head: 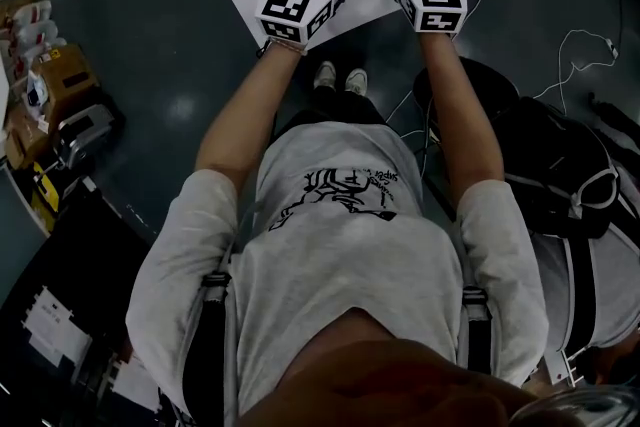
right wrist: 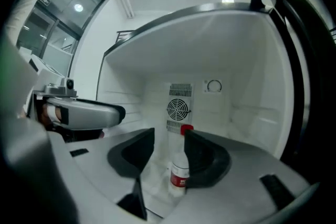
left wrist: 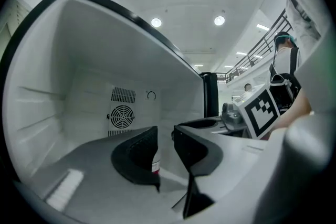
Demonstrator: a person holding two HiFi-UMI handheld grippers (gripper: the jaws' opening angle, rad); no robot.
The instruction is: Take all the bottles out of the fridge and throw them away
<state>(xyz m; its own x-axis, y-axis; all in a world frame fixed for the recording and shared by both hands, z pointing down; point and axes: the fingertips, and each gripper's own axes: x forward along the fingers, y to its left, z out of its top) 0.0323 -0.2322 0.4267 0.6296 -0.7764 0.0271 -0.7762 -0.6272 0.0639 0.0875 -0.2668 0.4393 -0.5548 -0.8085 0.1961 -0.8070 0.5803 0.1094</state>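
Bottle (right wrist: 180, 173) of clear plastic stands upright on the floor of the fridge (right wrist: 247, 60), toward the far end, in front of the round fan grille (right wrist: 178, 109) in the back wall. It is a slim cylinder with a red screw cap (right wrist: 186, 129) and a red and white label round its lower body. No other bottle shows in any view.

The right tongs (right wrist: 169, 139) stand apart and hold nothing. The bottle is beyond their tips, a little right of the gap, with its right side hidden behind the right jaw. The left tongs (left wrist: 165, 136) are also apart, by a narrower gap, and empty. Through that gap only a sliver of the label shows, farther in. Both tongs reach into the open fridge side by side, the left one just left of the right.

I judge the step in hand to be the reach for the first pick, with nothing yet removed. The right tongs look better placed. The next move would be to go deeper and shift slightly right so the body sits squarely between the pads, then close below the shoulder.

The fridge lining is smooth, matt white moulded plastic with rounded corners and shallow ledges (left wrist: 37, 113) in the side wall. The thin bottle wall will likely flex, so a gentle squeeze should do.
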